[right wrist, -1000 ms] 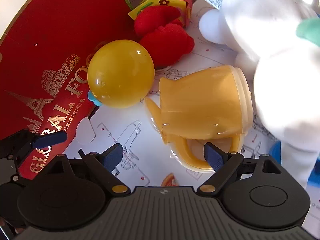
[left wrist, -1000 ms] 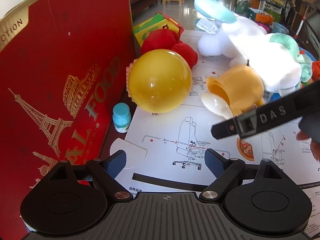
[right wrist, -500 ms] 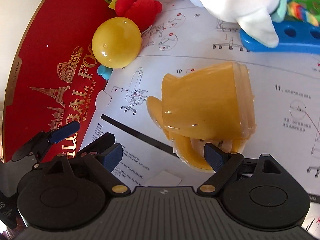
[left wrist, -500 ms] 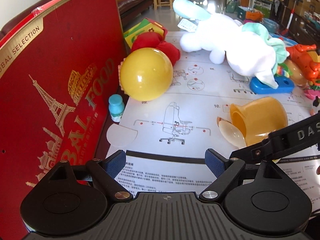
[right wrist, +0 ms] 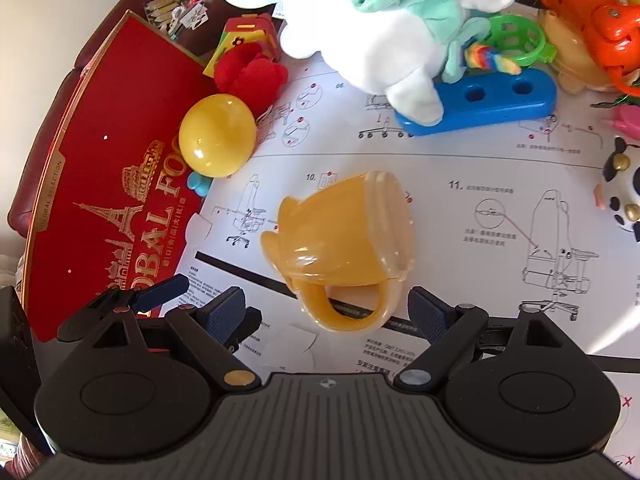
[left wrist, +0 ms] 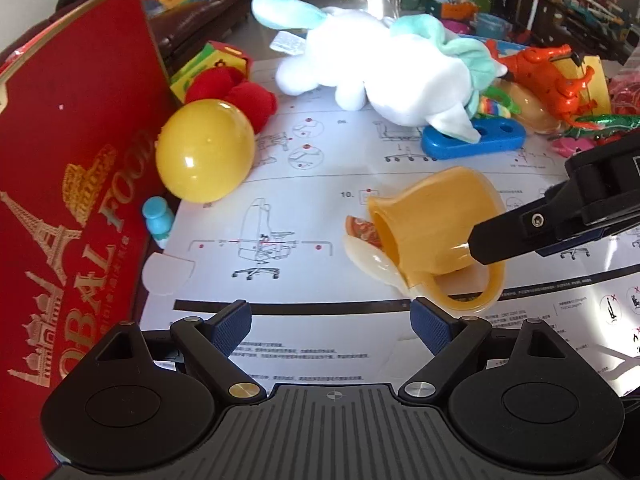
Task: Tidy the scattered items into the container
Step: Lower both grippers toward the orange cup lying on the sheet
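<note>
The largest item before you is the red box, standing upright along the left edge of the surface, with gold tower artwork on its face. Next in size is the white plush toy with mint-green ears, lying at the far side on the instruction sheet that covers the surface; one of its limbs rests on the blue plastic bar. The orange toy creature lies to the right of the plush.

The orange pitcher lies on its side near the middle of the sheet, handle toward you and mouth toward the red box. A pale spoon-like piece lies just under its mouth.

The yellow ball sits against the red box, touching the red plush item behind it. A small blue-capped bottle stands just below the ball, beside the box.

Your right tongs are spread wide, above the pitcher handle, holding nothing; in the left wrist view one finger overlaps the pitcher body, and you cannot tell whether it touches. Your left tongs are likewise spread wide and hold nothing, positioned over the printed sheet near the pitcher.
</note>
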A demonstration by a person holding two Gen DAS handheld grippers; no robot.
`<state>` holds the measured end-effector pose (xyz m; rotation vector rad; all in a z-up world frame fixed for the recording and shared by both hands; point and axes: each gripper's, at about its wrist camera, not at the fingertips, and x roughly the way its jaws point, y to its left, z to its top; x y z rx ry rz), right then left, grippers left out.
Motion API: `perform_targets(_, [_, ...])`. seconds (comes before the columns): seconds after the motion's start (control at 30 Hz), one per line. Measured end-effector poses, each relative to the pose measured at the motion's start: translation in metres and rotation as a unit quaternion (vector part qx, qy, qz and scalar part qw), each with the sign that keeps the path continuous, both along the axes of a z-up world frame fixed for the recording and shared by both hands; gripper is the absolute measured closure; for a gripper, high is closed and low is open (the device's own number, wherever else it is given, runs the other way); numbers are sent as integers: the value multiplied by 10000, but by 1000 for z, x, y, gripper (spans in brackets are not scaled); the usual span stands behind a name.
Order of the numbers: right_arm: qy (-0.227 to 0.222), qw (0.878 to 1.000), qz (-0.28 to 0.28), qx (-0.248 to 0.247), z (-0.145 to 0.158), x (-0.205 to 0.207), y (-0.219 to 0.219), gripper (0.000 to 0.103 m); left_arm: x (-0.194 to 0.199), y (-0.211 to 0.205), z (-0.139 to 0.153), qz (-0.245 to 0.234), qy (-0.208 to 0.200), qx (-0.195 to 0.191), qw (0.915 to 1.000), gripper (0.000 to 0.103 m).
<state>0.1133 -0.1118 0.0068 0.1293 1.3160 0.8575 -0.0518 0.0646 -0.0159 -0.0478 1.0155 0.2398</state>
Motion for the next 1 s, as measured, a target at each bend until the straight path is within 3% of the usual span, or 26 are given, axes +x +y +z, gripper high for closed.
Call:
perform_targets(0.37, [-1177, 9895, 109, -826, 4, 0, -1, 13, 25, -5, -19, 37, 152, -497, 9986, 10])
perform_targets(0.53, [-1231, 9873, 82, -1004, 0, 3, 0, 13, 27, -2, -27, 54, 161, -476, 9987, 8])
perform_targets(0.67, [-1281, 9869, 81, -974, 6, 5, 6, 13, 29, -5, -30, -131, 226, -139, 9996, 10])
perform_targets(1.0, [-1690, 9773, 688, -1071, 8, -6, 37, 15, 27, 6, -41, -138, 364, -309, 9988, 10])
